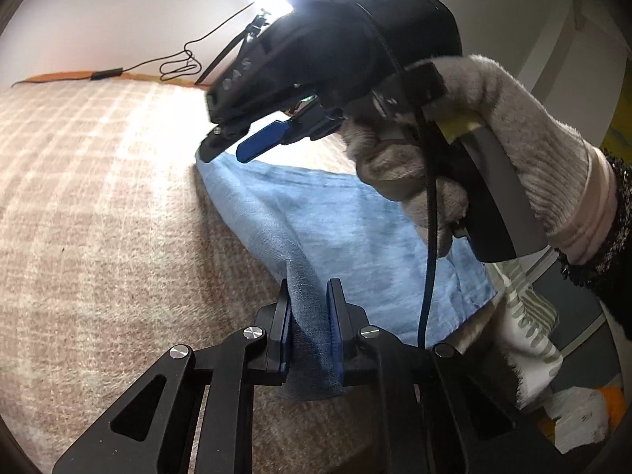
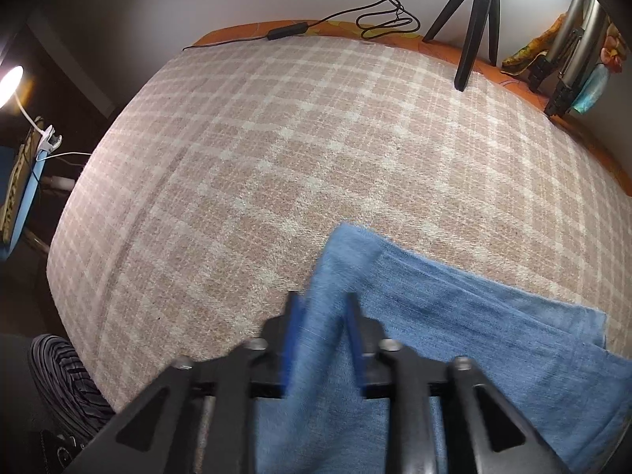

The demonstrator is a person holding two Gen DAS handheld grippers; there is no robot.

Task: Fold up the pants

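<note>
**Both tools at pants edge, fold under way**

Blue denim pants [image 1: 316,213] lying on bed w/ plaid blanket [image 1: 98,197], toward near-right part of bed in right wrist view. Already doubled, judging by stacked edges at right.

Left tool [image 1: 310,316]: narrow gap, pinching a raised ridge of denim; cloth fills space betw. pads, so reads as a grip.

Right tool [image 1: 233,146]: seen from left cam, tipped steeply down at far corner of pants, held by hand in fuzzy beige glove [image 1: 474,150]. Jaws part spread; blue pad stands clear of the other jaw. In own cam, blurred, denim rising betw. fingers, but whether pads press on it – cannot tell.

Step in hand, as judged: securing both ends of left edge before carrying it over for next fold.

Next move calls for: firm right pinch first, then both lifted together, same height, edge kept taut, carried across to far side, laid w/ edges matched.

Risk: uneven lift, skewed fold, layers slipping apart.
</note>
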